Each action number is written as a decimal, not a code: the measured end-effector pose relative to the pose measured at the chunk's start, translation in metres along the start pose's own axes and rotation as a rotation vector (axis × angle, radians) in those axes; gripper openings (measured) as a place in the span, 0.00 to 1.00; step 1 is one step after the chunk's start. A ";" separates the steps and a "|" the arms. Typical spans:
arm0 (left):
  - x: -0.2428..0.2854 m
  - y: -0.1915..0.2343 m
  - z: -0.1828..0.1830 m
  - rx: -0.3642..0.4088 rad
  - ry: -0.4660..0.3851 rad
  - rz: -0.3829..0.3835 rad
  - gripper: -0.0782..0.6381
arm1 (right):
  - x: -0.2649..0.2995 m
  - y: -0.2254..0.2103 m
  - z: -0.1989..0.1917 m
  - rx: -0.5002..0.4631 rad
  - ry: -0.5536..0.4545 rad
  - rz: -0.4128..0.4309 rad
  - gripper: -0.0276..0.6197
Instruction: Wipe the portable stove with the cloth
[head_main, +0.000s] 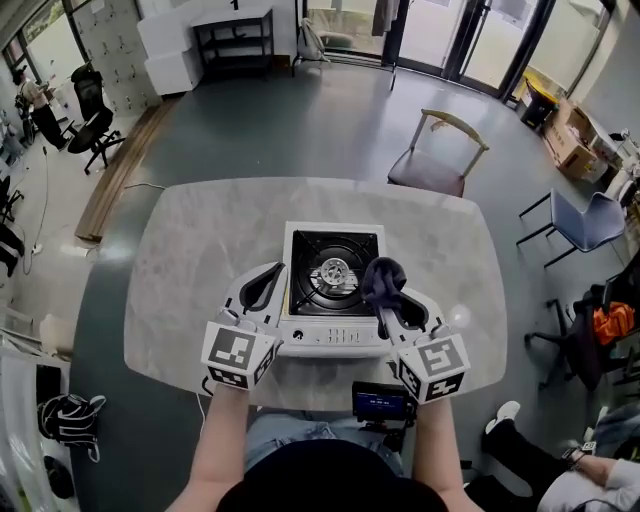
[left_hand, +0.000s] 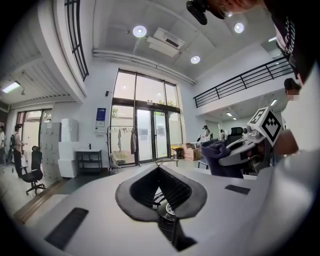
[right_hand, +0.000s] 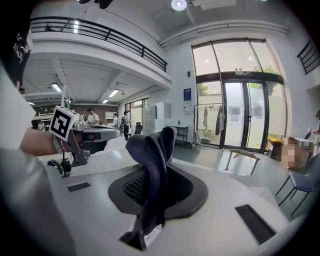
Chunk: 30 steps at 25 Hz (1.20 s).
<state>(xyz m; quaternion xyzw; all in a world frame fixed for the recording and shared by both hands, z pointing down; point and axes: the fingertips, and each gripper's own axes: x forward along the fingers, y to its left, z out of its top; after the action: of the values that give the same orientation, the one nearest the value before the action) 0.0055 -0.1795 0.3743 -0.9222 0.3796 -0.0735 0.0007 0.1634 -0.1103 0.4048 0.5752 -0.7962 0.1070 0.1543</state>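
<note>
The right gripper (head_main: 392, 303) is clamped on the cloth (head_main: 381, 278). In the right gripper view the dark fabric is pinched between the jaws, with a bunched fold standing up above them and a tail with a label hanging below. The left gripper (head_main: 270, 276) has its jaws together at the tips with nothing held. Only the burner (head_main: 333, 270) shows through the gap behind the tips.

In the head view, the cloth hangs at the stove's (head_main: 330, 338) right edge, at about 3 o'clock from the burner. It looks to be above the top rather than pressed on it, but contact cannot be told. From the right gripper the unwiped black top lies toward 10 o'clock, so the wiping stroke probably runs leftward and away across the pan supports. The left gripper sits just beside the stove's left side, at 9 o'clock from the burner, pointing toward 1 o'clock. It is well placed to steady the body.

The stove is nearly square, with its control panel facing 6 o'clock. It stands near the table's (head_main: 200, 250) near edge, between the two grippers. The right one is the working hand.
</note>
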 end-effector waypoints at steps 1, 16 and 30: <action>0.002 0.000 -0.001 0.004 0.007 0.003 0.12 | 0.005 0.001 -0.001 -0.005 0.013 0.029 0.15; -0.004 0.007 -0.046 -0.046 0.110 0.060 0.12 | 0.055 0.083 -0.038 -0.070 0.203 0.367 0.15; -0.062 0.016 -0.080 -0.079 0.211 0.140 0.12 | 0.072 0.177 -0.083 0.124 0.381 0.493 0.15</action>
<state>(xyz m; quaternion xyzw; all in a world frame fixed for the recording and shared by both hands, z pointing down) -0.0603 -0.1432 0.4443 -0.8799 0.4437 -0.1551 -0.0704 -0.0158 -0.0896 0.5096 0.3428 -0.8603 0.2954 0.2349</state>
